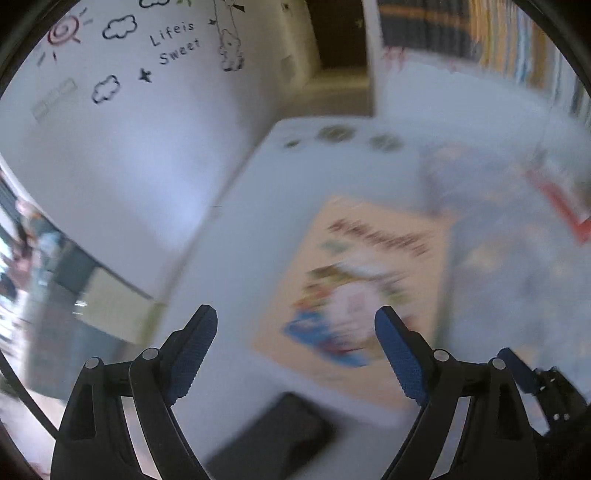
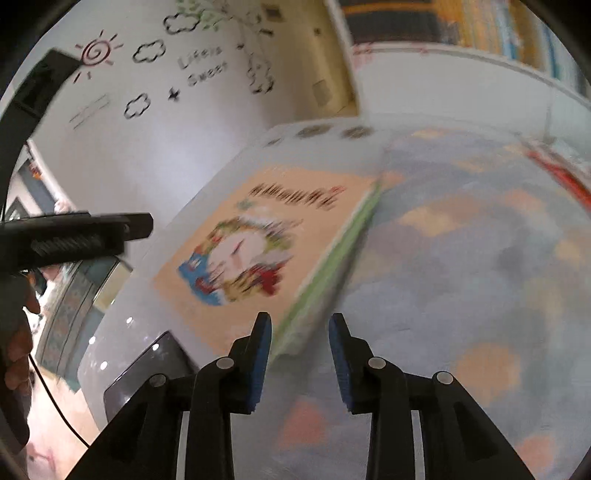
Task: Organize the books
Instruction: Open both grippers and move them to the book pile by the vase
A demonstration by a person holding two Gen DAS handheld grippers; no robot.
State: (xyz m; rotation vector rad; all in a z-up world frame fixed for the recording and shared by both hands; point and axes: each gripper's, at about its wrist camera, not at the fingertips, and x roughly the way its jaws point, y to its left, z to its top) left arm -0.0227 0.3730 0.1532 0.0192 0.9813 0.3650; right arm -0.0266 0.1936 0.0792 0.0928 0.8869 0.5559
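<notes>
A peach-covered picture book lies flat on the white table. Its green spine runs alongside a larger blue-grey patterned book to its right. My left gripper hangs open above the peach book's near end, with nothing between its fingers. My right gripper stands narrowly open over the seam between the two books. The peach book's near spine corner lies between its pads, and they do not press on it. Both views are blurred.
A red-edged book lies at the far right. A dark flat device rests at the table's near edge. A filled bookshelf stands behind. The decorated wall is on the left. A hand shows at the left rim.
</notes>
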